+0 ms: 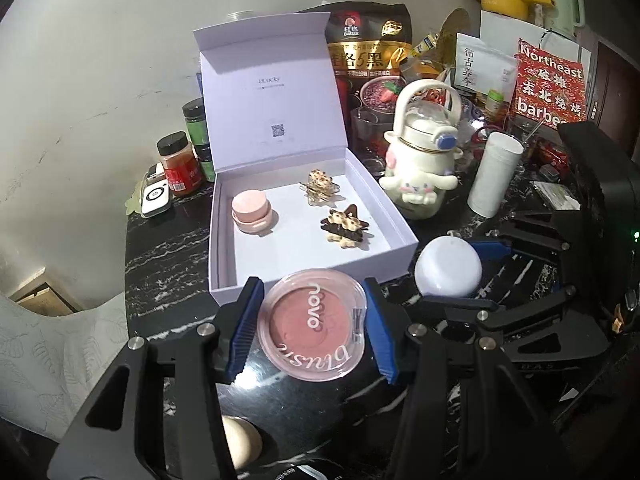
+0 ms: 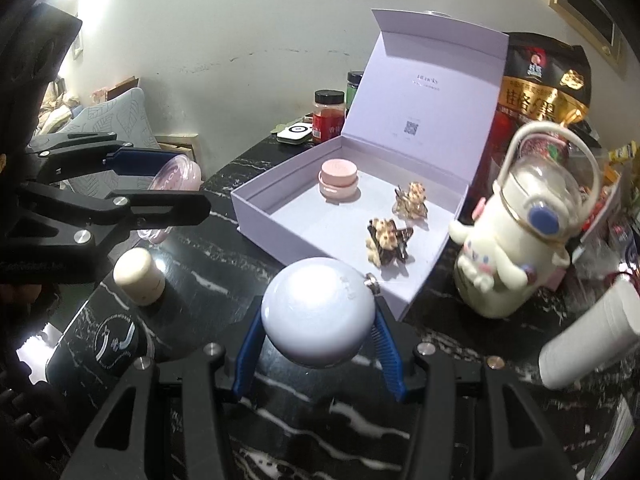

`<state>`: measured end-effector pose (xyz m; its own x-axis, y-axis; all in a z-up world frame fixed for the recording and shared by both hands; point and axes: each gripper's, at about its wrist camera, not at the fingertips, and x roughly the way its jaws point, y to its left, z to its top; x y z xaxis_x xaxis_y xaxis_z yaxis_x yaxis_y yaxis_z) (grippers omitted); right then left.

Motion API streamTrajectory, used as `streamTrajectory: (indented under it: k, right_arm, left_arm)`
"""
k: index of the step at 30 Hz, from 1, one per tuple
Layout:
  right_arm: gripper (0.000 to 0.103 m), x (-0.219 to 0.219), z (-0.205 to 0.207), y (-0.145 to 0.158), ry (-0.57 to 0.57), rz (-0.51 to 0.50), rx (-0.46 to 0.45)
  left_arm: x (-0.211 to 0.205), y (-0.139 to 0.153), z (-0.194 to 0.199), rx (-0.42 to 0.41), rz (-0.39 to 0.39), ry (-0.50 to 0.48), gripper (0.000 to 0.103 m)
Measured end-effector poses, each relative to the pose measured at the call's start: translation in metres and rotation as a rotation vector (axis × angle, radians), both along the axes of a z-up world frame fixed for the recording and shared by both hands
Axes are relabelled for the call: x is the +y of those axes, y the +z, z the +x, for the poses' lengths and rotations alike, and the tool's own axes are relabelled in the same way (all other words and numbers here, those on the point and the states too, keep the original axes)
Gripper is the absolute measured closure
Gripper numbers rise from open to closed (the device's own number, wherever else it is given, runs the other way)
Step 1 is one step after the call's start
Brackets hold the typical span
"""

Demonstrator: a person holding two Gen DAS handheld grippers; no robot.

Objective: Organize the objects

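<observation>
On the black marble table (image 1: 168,248), an open white gift box (image 1: 312,208) is placed, and on the inside of its raised lid (image 1: 268,92) a small grey logo and a QR code are printed; the logo is too small to be read. Inside the box a pink round jar (image 1: 251,213) and two hair clips (image 1: 320,186) (image 1: 346,226) with small bear figures are seen.

In the left wrist view a round pink compact (image 1: 312,326) is held between the blue pads of the left gripper (image 1: 314,326). On its clear lid the words "novo" and "blush" are written in white. The jaws are closed on both sides of the compact, just in front of the near wall of the box.

In the right wrist view a pale lilac round case (image 2: 318,312) is gripped by the right gripper (image 2: 318,328), with the pads pressed on its two sides. A small metal knob sticks out at its upper right. The case is held just beside the near corner of the box.

Behind the box a dark bag (image 1: 368,52) with a "Quaker" mark and Chinese characters is standing. At the right a red packet (image 1: 550,84) is printed with "Northeast" and "barbe", the rest being cut off. A cream character bottle (image 1: 424,164) and a white cup (image 1: 494,174) are placed near the right side of the box. A red-labelled spice jar (image 1: 178,162) stands at its left.
</observation>
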<state>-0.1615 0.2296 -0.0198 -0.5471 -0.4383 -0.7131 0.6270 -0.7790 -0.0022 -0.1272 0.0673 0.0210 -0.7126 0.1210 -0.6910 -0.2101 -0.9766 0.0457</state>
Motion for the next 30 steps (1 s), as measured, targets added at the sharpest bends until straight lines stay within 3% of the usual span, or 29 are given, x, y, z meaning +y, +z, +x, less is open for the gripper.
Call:
streamTrajectory:
  k: [8,15,30]
  right_arm:
    - [0.051,-0.014,-0.024,0.004,0.028,-0.006,0.001]
    - [0.05,-0.025,-0.046,0.008,0.024,-0.005,0.011]
    - [0.05,-0.041,-0.086,0.01,-0.001,0.009,0.03]
  left_arm:
    - [-0.014,0.009,-0.023,-0.003,0.001,0.0,0.055]
    - [-0.021,0.016,-0.045,0.005,-0.048,-0.021,0.055]
    - [-0.031,0.012,-0.098,-0.005,-0.075,-0.06,0.055]
